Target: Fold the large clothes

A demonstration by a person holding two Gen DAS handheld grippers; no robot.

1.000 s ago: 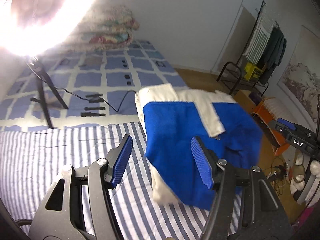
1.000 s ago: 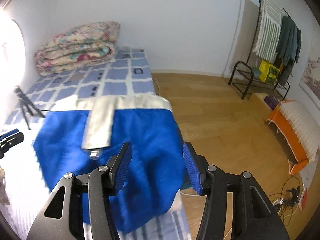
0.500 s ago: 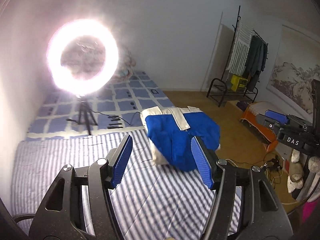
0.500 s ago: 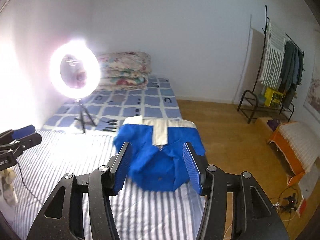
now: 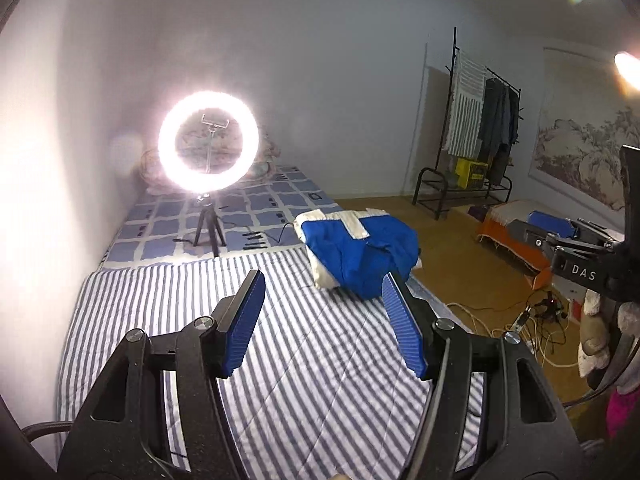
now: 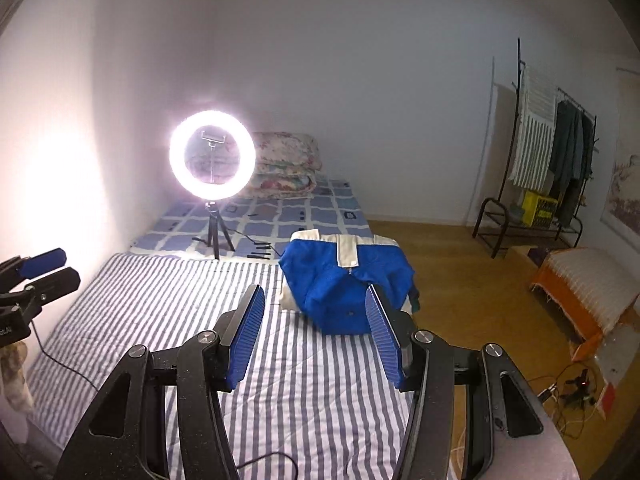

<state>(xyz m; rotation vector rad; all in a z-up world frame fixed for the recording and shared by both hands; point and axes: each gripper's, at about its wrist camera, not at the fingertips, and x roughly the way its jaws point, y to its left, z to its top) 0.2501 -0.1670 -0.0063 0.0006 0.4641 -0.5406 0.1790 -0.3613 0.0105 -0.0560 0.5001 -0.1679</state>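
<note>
Right wrist view puts the folded blue-and-cream garment (image 6: 347, 285) mid-frame at the striped bed's (image 6: 168, 312) right edge, overhanging; it could slide floorward. Your left gripper (image 5: 322, 322) and right gripper (image 6: 316, 334) hang spread and empty.

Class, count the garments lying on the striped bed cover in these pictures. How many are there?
1: a folded blue and cream garment near the right edge of the blue-and-white striped bed cover. Others may be hidden.

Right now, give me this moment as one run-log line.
left gripper: open, empty | right gripper: open, empty | garment: bundled on bed by right edge, untouched | ring light: on
</note>
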